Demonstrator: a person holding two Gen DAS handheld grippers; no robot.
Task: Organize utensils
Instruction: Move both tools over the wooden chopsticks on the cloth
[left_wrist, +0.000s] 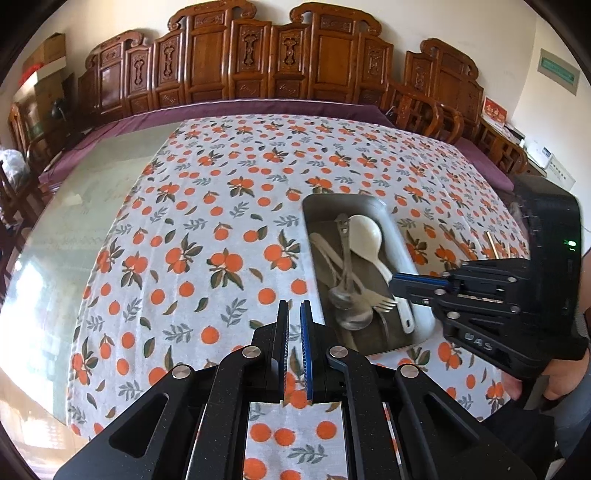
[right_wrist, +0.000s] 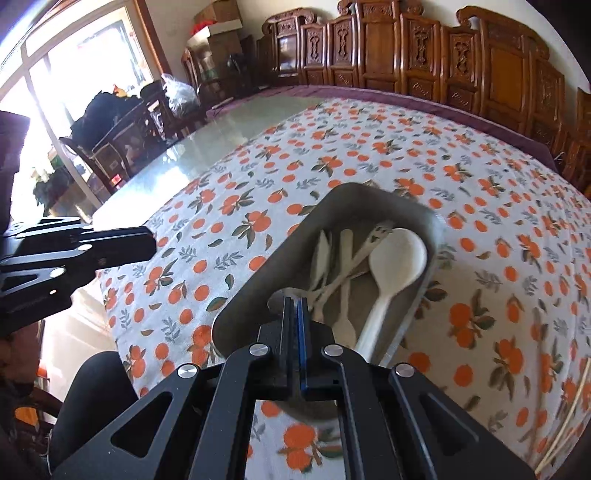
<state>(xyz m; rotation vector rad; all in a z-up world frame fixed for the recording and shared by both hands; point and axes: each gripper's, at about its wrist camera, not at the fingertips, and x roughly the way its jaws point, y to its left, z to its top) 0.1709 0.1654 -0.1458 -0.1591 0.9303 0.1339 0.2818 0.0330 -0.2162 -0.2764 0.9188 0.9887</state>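
- Nearest, the left gripper hangs over the patterned cloth with its jaws all but closed and nothing between them.
- Just right of it sits the metal tray on the table; the right gripper hovers over the tray's near end, jaws pressed together and empty.
- Inside the tray lie the utensils: a white spoon along the right side, and a tangle of metal spoons and a fork crossing each other toward the left.
- Judging by looks, the white spoon is light, stiff plastic or ceramic; its long handle near the tray's near edge is the easiest place to pinch.
- Metal pieces are probably thin, hard and slippery, so a grip across the flat of a handle, away from the overlap, should hold best.
- Right of the tray, pale chopsticks lie on the cloth; they would likely roll, so take them mid-length.
- Farther off, bare table and carved wooden chairs along the wall.
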